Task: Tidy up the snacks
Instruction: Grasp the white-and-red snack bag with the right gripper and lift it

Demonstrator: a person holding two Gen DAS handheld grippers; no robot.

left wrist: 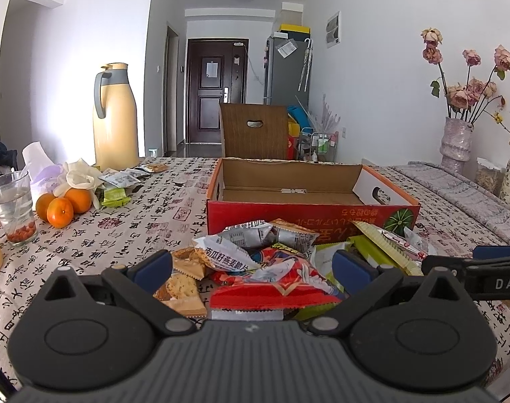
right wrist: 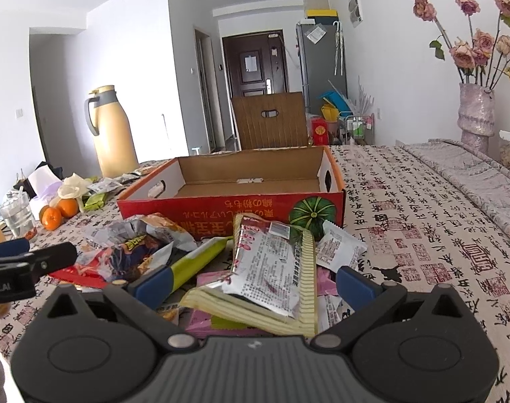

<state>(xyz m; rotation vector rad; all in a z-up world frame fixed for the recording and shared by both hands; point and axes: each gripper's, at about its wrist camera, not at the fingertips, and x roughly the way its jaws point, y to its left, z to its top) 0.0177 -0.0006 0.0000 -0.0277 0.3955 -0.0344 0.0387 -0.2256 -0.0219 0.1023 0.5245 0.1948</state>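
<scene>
Left wrist view: both my grippers, left gripper (left wrist: 253, 263) and right gripper (right wrist: 253, 280), have fingers spread and empty over the snack pile (left wrist: 281, 262) near the empty box (left wrist: 288, 181); risk: slick overlapping wrappers slip or drag neighbours off the table (left wrist: 120, 235).

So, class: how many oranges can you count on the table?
3 oranges, clustered at the table's left side beside the glass; others may hide behind them.

At lower centre, the left gripper (left wrist: 253, 265) stands wide open over a pile of snack packets (left wrist: 275, 262). Behind it sits an empty red cardboard box (left wrist: 305, 215); three oranges (left wrist: 65, 206) lie at left.
</scene>
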